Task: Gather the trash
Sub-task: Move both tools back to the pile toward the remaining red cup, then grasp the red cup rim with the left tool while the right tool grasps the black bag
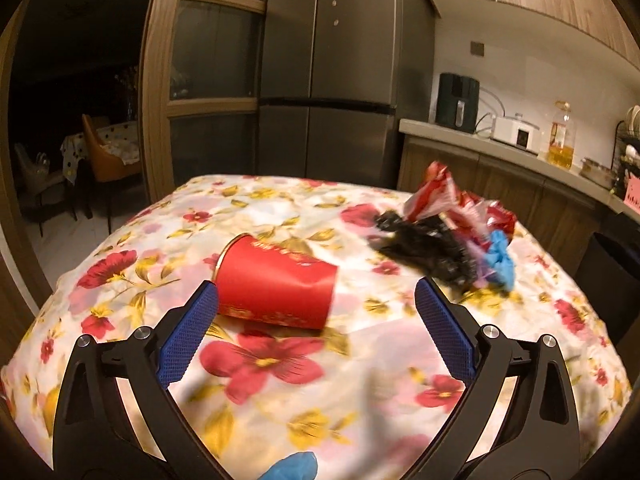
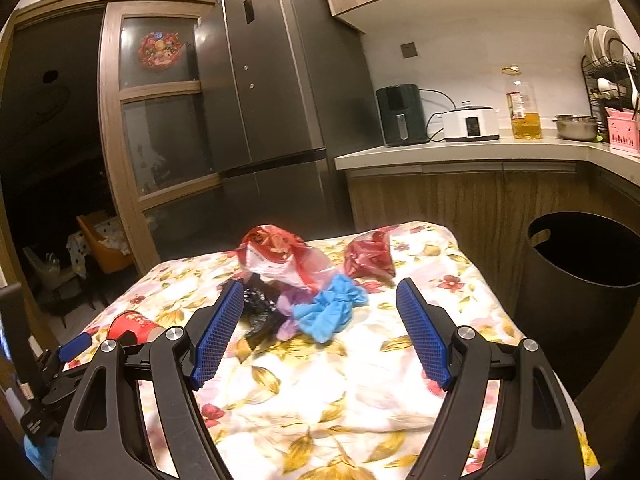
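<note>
A red paper cup lies on its side on the floral tablecloth, its mouth facing far left. My left gripper is open, its left pad beside the cup's rim. The cup also shows in the right wrist view. A trash pile sits on the table's right part: a red and white plastic bag, a crumpled red bag, black plastic, a blue glove. My right gripper is open just short of the pile. The pile shows blurred in the left wrist view.
A black trash bin stands on the floor right of the table. Behind are a grey fridge and a counter with appliances, an oil bottle and a dish rack. Another blue glove lies at the table's near edge.
</note>
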### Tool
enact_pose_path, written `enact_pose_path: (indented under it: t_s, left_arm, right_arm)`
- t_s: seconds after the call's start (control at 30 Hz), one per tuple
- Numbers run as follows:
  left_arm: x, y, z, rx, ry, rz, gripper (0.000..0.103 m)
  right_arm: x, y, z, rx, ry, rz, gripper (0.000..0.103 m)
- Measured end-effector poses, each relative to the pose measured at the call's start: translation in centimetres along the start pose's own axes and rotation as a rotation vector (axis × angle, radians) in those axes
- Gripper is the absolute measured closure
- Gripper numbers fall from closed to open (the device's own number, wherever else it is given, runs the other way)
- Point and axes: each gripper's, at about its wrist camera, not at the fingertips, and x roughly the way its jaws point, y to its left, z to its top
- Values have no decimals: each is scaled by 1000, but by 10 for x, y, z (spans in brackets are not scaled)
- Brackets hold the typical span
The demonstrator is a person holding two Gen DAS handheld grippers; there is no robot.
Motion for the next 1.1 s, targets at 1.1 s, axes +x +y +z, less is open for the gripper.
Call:
enact_pose_path:
  t_s: [1.1]
  left_arm:
    - [66,40,4,-86,223,-124,17]
  right_arm:
    - [64,65,-16,-74,96,48,26]
